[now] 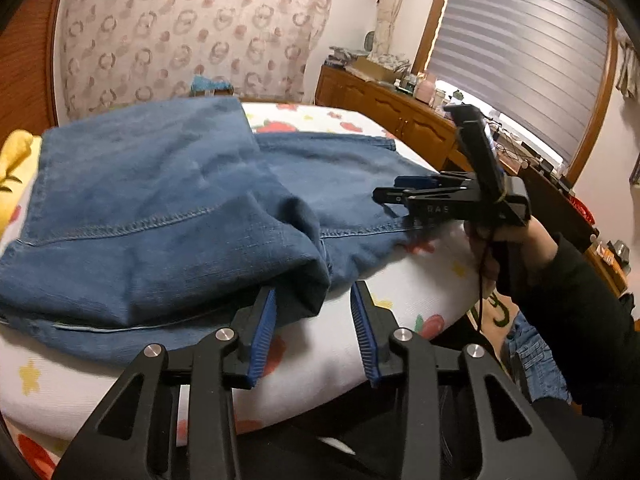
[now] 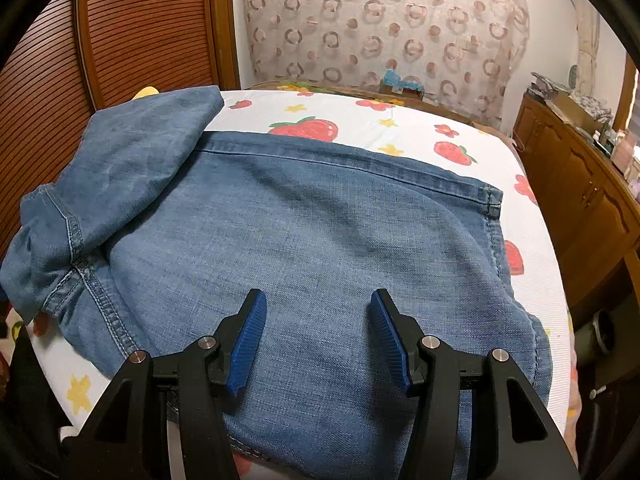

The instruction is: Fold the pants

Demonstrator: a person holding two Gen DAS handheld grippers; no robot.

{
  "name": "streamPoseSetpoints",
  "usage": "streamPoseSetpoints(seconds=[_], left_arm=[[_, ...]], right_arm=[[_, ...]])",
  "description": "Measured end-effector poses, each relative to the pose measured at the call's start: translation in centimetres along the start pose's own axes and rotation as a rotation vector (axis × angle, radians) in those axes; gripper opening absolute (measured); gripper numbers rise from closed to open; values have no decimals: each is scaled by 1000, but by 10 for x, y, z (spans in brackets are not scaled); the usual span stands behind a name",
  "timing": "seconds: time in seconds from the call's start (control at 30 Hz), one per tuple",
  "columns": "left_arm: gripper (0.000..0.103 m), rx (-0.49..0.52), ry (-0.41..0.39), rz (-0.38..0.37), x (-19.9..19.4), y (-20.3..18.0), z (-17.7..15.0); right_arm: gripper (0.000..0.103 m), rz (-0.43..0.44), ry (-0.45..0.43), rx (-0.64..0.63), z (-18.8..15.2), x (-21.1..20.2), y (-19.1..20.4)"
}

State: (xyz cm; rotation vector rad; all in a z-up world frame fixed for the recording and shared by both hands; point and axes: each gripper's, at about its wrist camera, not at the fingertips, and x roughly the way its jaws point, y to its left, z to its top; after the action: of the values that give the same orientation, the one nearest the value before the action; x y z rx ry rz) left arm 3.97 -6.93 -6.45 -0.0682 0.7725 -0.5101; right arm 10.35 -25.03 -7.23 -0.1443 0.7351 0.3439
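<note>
Blue denim pants (image 1: 168, 208) lie on a white bed sheet with strawberry prints (image 1: 332, 364). One part is folded over on the left, its bunched corner just ahead of my left gripper (image 1: 314, 300), which is open with nothing between its blue pads. In the left wrist view my right gripper (image 1: 390, 196) hovers over the pants' right edge, held by a hand in a black sleeve. In the right wrist view the pants (image 2: 320, 240) spread flat, with a leg folded over at the left (image 2: 120, 168). My right gripper (image 2: 318, 308) is open just above the denim.
A wooden sideboard (image 1: 404, 112) with clutter stands at the right of the bed under a window blind (image 1: 520, 52). A patterned curtain (image 2: 380, 28) hangs behind the bed. A wooden slatted panel (image 2: 132, 28) stands at the left. A yellow item (image 1: 16, 160) lies at the bed's left.
</note>
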Motion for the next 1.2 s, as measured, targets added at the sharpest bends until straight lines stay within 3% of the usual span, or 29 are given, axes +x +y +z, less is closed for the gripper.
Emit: streamPoseSetpoints(seconds=[0.17,0.23,0.47,0.8,0.9,0.97,1.1,1.17,1.2], left_arm=[[38,-12,-38,-28,3,1,9],[5,18,-67,-10,-1,-4,11],[2,54,-125,-10,-37,-11,9],[2,17,-66,1,-37,1,3],[15,21,-86,13,-47,2,5],[34,14,-108,26,-55,7,7],[58,-24,-160,68,-67,28,13],[77,-44,-174,100,-69,40,17],[78,-55,-185,116,-68,48,18]], right_arm=[[56,0,0,0,0,0,0],[56,1,0,0,0,0,0],[56,1,0,0,-1,1,-1],[56,1,0,0,-2,1,-2],[56,2,1,-1,-2,1,-2],[56,2,0,0,-2,1,-2],[56,2,1,0,-2,2,-2],[56,2,1,-1,-3,2,-2],[56,2,1,-1,-3,2,-2]])
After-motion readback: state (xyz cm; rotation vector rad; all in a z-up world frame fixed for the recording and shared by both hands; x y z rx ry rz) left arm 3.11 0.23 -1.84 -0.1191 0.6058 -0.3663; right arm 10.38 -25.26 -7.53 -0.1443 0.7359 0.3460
